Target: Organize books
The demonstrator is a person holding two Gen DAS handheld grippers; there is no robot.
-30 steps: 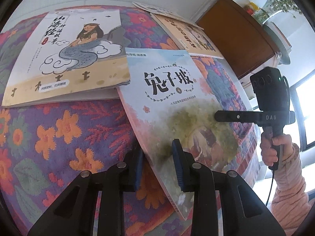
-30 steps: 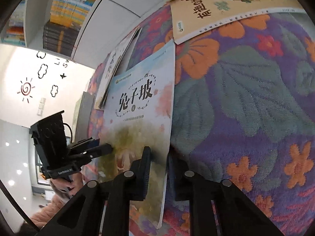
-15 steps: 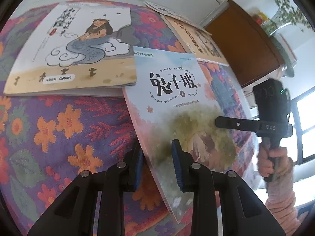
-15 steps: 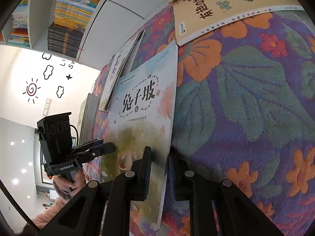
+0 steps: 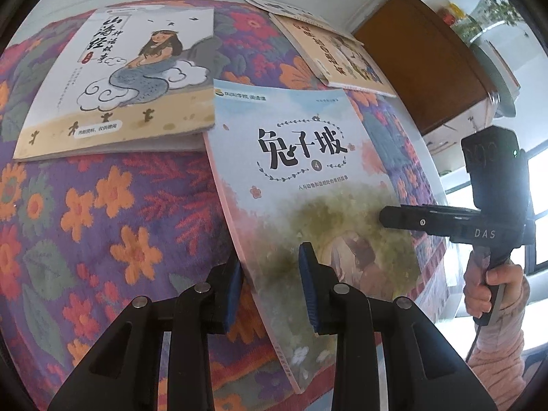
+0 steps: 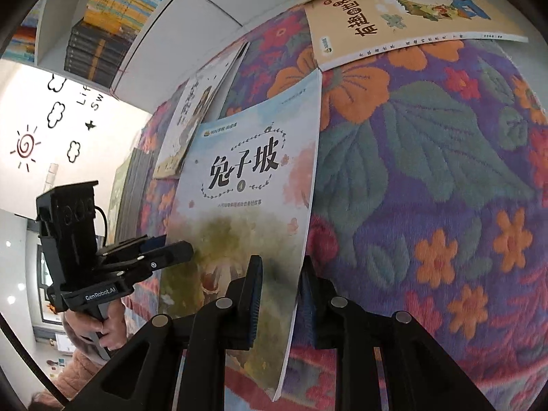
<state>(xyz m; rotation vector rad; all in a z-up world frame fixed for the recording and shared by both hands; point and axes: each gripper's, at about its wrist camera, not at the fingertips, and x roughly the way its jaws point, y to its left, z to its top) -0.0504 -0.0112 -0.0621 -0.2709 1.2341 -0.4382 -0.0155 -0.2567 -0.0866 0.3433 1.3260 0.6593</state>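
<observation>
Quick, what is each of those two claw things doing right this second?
Left gripper: clamped on the left edge of the pale blue book.
Right gripper: jaws just easing open; the same book's right edge sits between them.

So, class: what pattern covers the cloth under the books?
The cloth is purple with orange and red flowers and green leaves, clearest in the right wrist view.
</observation>
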